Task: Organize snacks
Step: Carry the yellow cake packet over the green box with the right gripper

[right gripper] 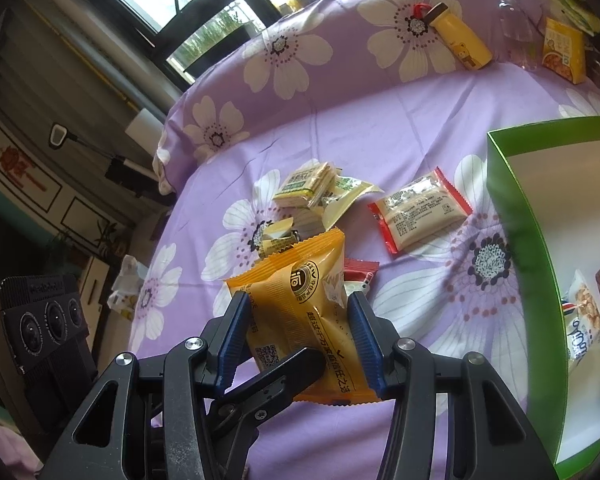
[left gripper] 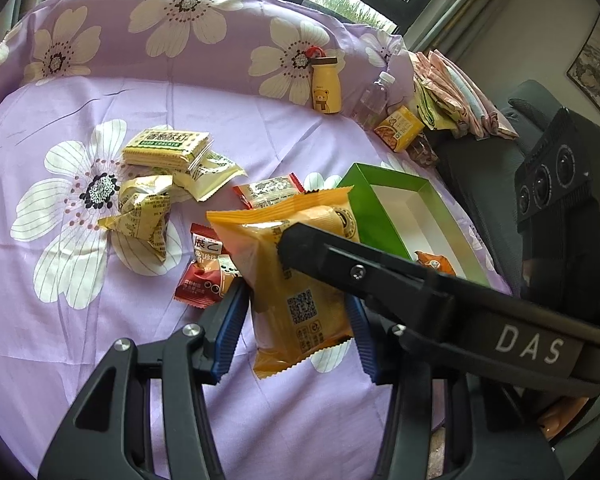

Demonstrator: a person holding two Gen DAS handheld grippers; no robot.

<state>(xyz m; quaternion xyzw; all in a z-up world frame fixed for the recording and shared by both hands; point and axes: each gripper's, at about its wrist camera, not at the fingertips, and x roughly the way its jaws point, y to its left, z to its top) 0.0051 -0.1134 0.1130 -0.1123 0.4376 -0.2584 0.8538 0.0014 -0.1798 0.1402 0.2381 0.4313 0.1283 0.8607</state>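
An orange snack packet (left gripper: 300,256) (right gripper: 296,304) hangs above the purple floral cloth (left gripper: 100,320), gripped from two sides. The blue pads of my left gripper (left gripper: 296,332) press its lower end. My right gripper (right gripper: 300,336) is shut on the same packet, and one of its black fingers (left gripper: 324,256) crosses the packet in the left wrist view. A left finger (right gripper: 288,372) lies across the packet's bottom in the right wrist view. The open green box (left gripper: 364,208) (right gripper: 516,216) stands to the right with a few snack packets (right gripper: 584,312) inside.
Loose on the cloth lie a cracker pack (left gripper: 164,148), a yellow packet (left gripper: 144,212), a red packet (left gripper: 206,272) and a red-edged packet (right gripper: 420,212). At the back stand a yellow bear bottle (left gripper: 326,86), a water bottle (left gripper: 374,98) and a yellow carton (left gripper: 398,128).
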